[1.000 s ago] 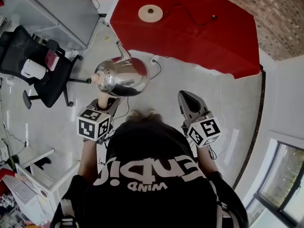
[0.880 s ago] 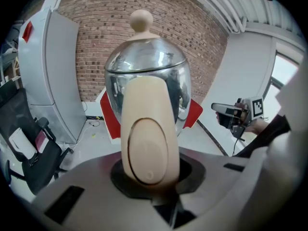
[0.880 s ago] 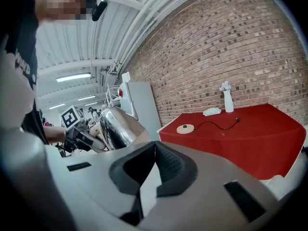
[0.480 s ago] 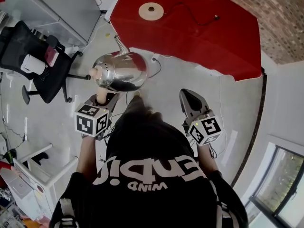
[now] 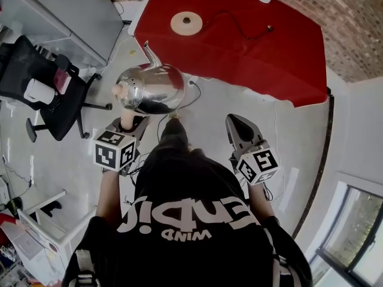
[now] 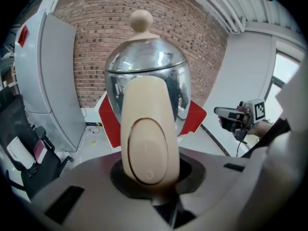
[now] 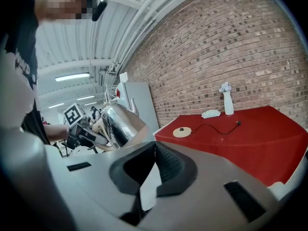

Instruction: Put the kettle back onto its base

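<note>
Our left gripper is clamped on the cream handle of the steel kettle, held in mid-air. The right gripper is closed on nothing. The round base lies at one o'clock from the kettle, on the red table — nearer our left gripper.

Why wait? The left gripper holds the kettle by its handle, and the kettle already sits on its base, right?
No. The left gripper holds the kettle by its handle, but the kettle hangs over the floor, short of the red table where its base lies bare. The head view shows it.
</note>
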